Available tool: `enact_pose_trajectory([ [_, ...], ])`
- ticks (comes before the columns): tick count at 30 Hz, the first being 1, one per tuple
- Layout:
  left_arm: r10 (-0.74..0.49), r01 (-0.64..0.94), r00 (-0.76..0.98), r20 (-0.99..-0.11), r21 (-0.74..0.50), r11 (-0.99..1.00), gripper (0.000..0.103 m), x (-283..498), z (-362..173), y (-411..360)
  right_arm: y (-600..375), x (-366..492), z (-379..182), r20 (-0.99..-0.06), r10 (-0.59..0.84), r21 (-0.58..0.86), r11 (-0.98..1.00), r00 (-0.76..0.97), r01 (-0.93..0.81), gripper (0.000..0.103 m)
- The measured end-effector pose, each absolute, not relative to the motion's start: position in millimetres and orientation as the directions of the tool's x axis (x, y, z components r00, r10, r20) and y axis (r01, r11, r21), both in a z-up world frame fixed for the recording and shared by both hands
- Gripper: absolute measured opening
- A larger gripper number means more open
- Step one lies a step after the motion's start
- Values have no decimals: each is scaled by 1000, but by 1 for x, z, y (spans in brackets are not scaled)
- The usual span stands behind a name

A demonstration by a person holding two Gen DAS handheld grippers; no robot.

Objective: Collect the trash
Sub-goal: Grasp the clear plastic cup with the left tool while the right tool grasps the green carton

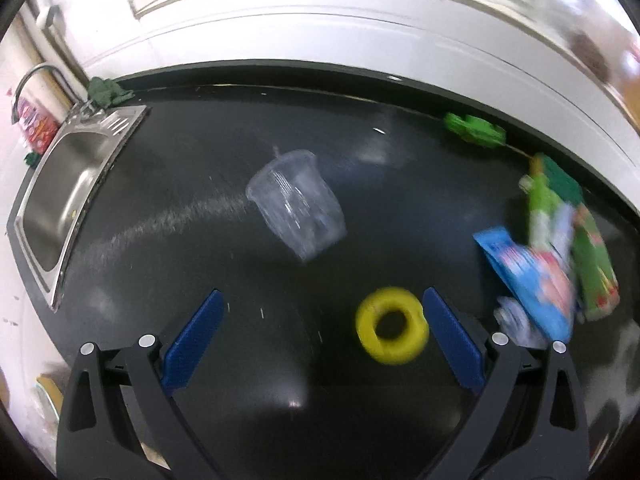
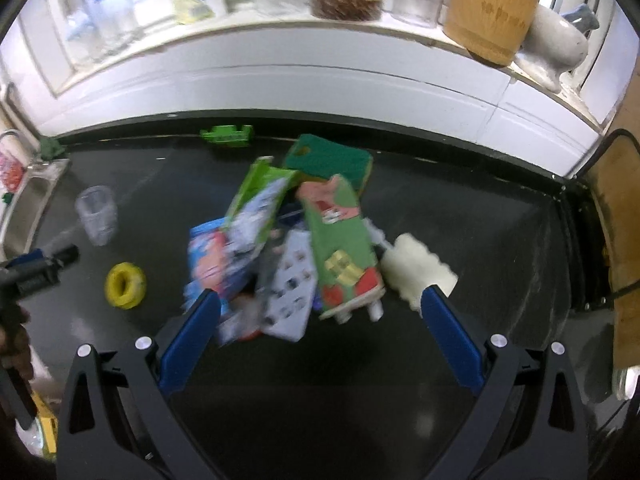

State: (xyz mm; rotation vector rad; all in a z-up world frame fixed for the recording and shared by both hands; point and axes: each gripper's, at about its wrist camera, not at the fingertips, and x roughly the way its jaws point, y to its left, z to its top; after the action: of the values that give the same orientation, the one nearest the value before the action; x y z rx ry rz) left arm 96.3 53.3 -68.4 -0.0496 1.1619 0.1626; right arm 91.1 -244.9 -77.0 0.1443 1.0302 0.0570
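A clear plastic cup lies on its side on the black counter, ahead of my left gripper, which is open and empty. A yellow ring lies just inside its right finger. A heap of trash sits at the right: a blue packet and green cartons. In the right wrist view the same heap lies just ahead of my open, empty right gripper: a green carton, a blue packet, a grey blister card and a white foam piece. The cup and ring lie at the left.
A steel sink with a tap is set in the counter at the far left. A green toy lies by the back wall. A sill above holds jars and a wooden block. The left gripper shows at the left edge.
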Motion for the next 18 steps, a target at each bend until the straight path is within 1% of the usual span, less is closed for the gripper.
enact_pose_trajectory([
  [4, 113, -179, 356, -928, 50, 982, 96, 131, -98, 67, -250, 132, -108, -877, 121, 144, 989, 465, 14, 97],
  [9, 136, -195, 321, -937, 75, 978, 96, 159, -126, 77, -246, 172, -138, -908, 97, 94, 995, 408, -29, 96],
  [11, 139, -197, 317, -938, 78, 977, 96, 169, -135, 79, -246, 184, -148, -919, 96, 86, 995, 383, -43, 92],
  [12, 140, -196, 309, -941, 82, 977, 96, 173, -138, 80, -247, 187, -151, -922, 94, 84, 995, 375, -45, 84],
  [13, 139, -194, 307, -941, 81, 978, 96, 173, -140, 81, -247, 190, -155, -928, 99, 86, 995, 360, -51, 71],
  [15, 138, -193, 317, -938, 79, 978, 95, 177, -143, 80, -247, 193, -160, -934, 112, 97, 993, 340, -61, 54],
  [16, 139, -194, 326, -935, 78, 978, 85, 177, -141, 80, -246, 192, -159, -932, 109, 92, 994, 345, -64, 53],
  [17, 136, -193, 330, -934, 74, 978, 70, 176, -140, 79, -246, 191, -156, -930, 108, 89, 994, 352, -71, 53],
  [18, 121, -186, 330, -936, 61, 981, 65, 176, -139, 80, -245, 189, -154, -927, 112, 90, 993, 357, -78, 52],
])
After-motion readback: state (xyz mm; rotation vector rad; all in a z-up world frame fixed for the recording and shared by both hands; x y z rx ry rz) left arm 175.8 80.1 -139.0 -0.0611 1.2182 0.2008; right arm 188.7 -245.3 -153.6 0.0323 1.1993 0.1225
